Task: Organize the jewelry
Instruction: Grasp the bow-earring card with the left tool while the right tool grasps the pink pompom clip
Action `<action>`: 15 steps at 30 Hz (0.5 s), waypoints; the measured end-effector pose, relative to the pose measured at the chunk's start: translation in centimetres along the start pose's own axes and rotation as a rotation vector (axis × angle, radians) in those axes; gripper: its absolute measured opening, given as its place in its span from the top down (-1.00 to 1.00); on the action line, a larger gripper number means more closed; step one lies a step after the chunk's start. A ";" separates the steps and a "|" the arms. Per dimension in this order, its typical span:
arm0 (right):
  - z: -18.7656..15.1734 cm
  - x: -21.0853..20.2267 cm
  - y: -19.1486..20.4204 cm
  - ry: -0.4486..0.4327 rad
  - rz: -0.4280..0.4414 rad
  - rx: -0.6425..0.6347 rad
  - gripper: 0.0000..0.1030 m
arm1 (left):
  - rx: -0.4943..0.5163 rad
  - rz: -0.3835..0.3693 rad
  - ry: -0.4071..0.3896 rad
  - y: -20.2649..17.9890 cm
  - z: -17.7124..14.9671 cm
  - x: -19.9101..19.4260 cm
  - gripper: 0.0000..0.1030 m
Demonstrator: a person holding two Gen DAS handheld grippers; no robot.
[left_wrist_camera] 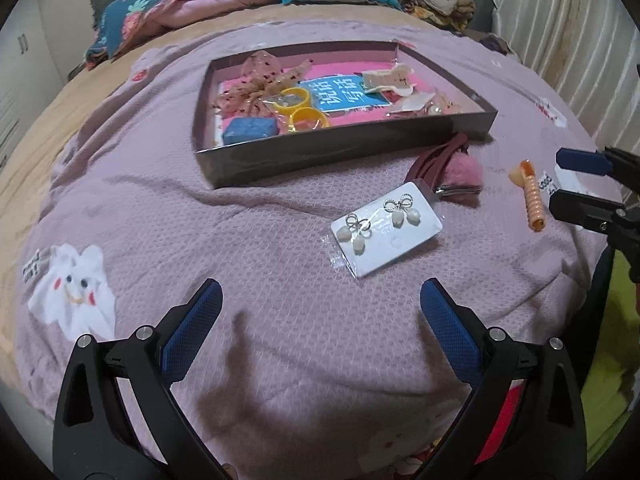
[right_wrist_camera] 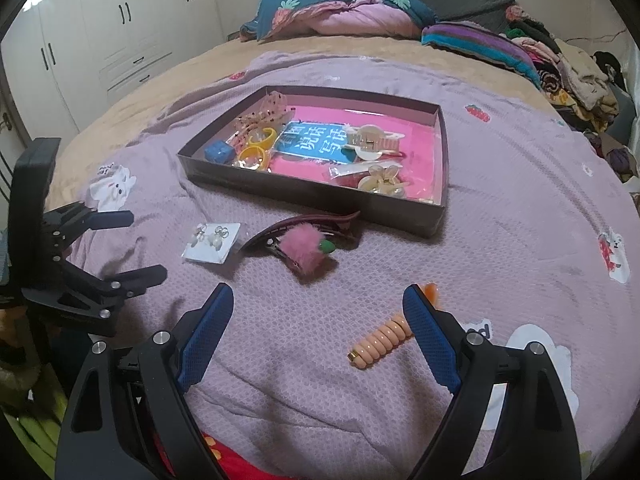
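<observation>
A dark shallow box [left_wrist_camera: 344,148] [right_wrist_camera: 304,196] with a pink lining lies on the lilac bedspread and holds yellow rings, a blue cube, hair clips and a spotted bow. In front of it lie a white card of pearl bow earrings [left_wrist_camera: 386,230] [right_wrist_camera: 213,241], a maroon clip with a pink pompom [left_wrist_camera: 460,172] [right_wrist_camera: 306,246] and an orange spiral hair clip [left_wrist_camera: 532,196] [right_wrist_camera: 382,340]. My left gripper [left_wrist_camera: 320,308] hovers open just short of the earring card. My right gripper [right_wrist_camera: 318,312] is open, the spiral clip beside its right finger [right_wrist_camera: 432,344].
Folded quilts and a heap of clothes [right_wrist_camera: 560,72] line the far side of the bed. White wardrobes [right_wrist_camera: 80,40] stand at the left. A white cartoon patch [left_wrist_camera: 76,292] is printed on the bedspread near my left gripper.
</observation>
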State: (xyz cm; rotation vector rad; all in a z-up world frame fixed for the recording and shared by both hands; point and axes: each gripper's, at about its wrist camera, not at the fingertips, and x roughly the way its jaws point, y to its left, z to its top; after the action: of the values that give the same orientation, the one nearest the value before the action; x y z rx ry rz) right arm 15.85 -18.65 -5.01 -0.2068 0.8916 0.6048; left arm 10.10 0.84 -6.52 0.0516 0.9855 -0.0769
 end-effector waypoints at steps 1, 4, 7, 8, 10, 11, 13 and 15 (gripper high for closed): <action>0.0 0.1 -0.1 0.004 0.000 0.001 -0.66 | 0.014 -0.001 -0.002 -0.1 0.2 0.3 -0.75; 0.2 0.8 -0.5 0.019 0.005 0.007 -0.66 | 0.050 -0.001 -0.006 -0.5 0.8 0.9 -0.71; 0.4 1.4 -0.9 0.035 0.012 0.008 -0.66 | 0.119 -0.004 -0.029 -1.3 1.6 1.2 -0.71; 0.5 1.6 -1.0 0.039 0.012 0.005 -0.66 | 0.133 -0.008 -0.030 -1.5 1.8 1.4 -0.71; 0.7 2.0 -1.1 0.051 0.015 0.000 -0.65 | 0.179 -0.014 -0.030 -2.1 2.2 1.9 -0.71; 0.8 2.3 -1.2 0.058 0.017 0.000 -0.65 | 0.201 -0.018 -0.027 -2.3 2.3 2.2 -0.71; 1.0 2.8 -1.2 0.070 0.027 -0.002 -0.64 | 0.242 -0.012 -0.031 -2.6 2.3 2.7 -0.71; 1.1 3.3 -1.2 0.081 0.029 -0.008 -0.61 | 0.274 -0.011 -0.033 -2.8 2.3 3.2 -0.70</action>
State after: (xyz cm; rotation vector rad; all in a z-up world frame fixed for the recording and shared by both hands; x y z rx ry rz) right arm 18.88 -17.84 -7.01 -0.2274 0.9713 0.6305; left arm 13.51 -2.31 -7.90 0.2957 0.9373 -0.2225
